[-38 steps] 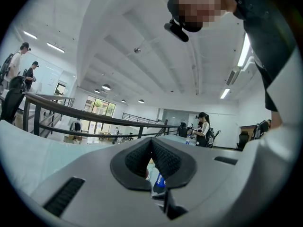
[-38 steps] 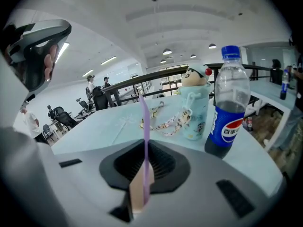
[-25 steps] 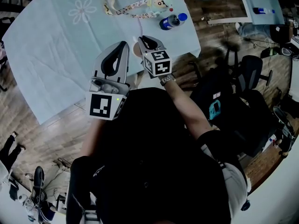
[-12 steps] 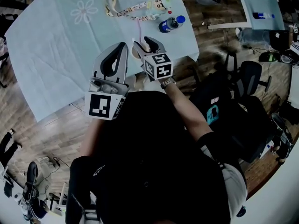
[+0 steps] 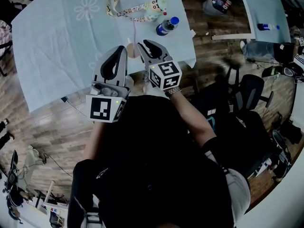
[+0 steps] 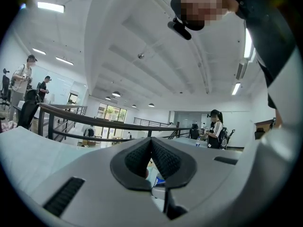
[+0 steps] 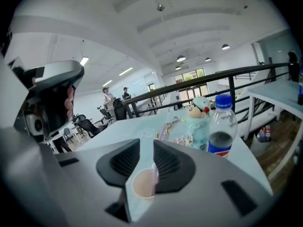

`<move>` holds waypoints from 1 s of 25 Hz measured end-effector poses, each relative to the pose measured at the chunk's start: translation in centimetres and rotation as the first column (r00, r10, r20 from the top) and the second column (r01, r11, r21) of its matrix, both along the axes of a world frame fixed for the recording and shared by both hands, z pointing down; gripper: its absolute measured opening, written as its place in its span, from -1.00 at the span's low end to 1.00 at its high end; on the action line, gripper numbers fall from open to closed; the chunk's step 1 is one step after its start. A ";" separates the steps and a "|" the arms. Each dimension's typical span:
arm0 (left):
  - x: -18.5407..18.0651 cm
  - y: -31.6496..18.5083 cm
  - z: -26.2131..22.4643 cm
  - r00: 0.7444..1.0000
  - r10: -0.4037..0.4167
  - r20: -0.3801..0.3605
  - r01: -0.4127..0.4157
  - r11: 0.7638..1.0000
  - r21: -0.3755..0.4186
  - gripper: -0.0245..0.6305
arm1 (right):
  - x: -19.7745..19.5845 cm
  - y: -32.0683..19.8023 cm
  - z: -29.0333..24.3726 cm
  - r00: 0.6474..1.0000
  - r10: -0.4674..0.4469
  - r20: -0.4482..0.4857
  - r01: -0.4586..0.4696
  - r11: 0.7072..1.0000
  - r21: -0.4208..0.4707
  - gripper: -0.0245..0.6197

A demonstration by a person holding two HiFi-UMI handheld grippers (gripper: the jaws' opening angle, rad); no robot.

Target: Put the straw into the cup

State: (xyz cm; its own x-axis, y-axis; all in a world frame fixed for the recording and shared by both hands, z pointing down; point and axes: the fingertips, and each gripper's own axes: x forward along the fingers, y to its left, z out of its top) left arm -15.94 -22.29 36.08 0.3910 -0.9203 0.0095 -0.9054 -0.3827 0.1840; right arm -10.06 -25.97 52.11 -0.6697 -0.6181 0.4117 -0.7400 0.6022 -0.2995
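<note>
The paper cup (image 7: 143,184) stands on the light blue tablecloth near the table's edge. A pale purple straw (image 7: 155,176) leans inside it. My right gripper (image 7: 147,148) hangs above and just short of the cup, with its jaws apart and closing and nothing between them. In the head view the cup (image 5: 133,51) shows between the two grippers, the straw (image 5: 134,34) pointing away from me, and the right gripper (image 5: 141,43) is beside it. My left gripper (image 5: 124,48) is held level to the cup's left. Its jaws meet at the tips (image 6: 151,140) with nothing in them.
A blue-capped bottle (image 5: 166,25) lies right of the cup, and appears upright (image 7: 221,131) in the right gripper view. Beside it is a toy figure (image 7: 198,119) on a patterned lanyard (image 5: 137,7). The table (image 5: 57,42) ends close to me. An office chair (image 5: 249,87) is on the right.
The right gripper was low over the cup; its jaws have opened and it has lifted up and back. The straw stays in the cup. The left gripper shifted slightly.
</note>
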 end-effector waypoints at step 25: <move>10.8 9.1 -3.8 0.990 -0.140 0.032 0.137 0.988 0.071 -0.90 | 10.9 9.1 -20.0 0.938 -0.223 0.267 0.135 0.940 0.312 -0.90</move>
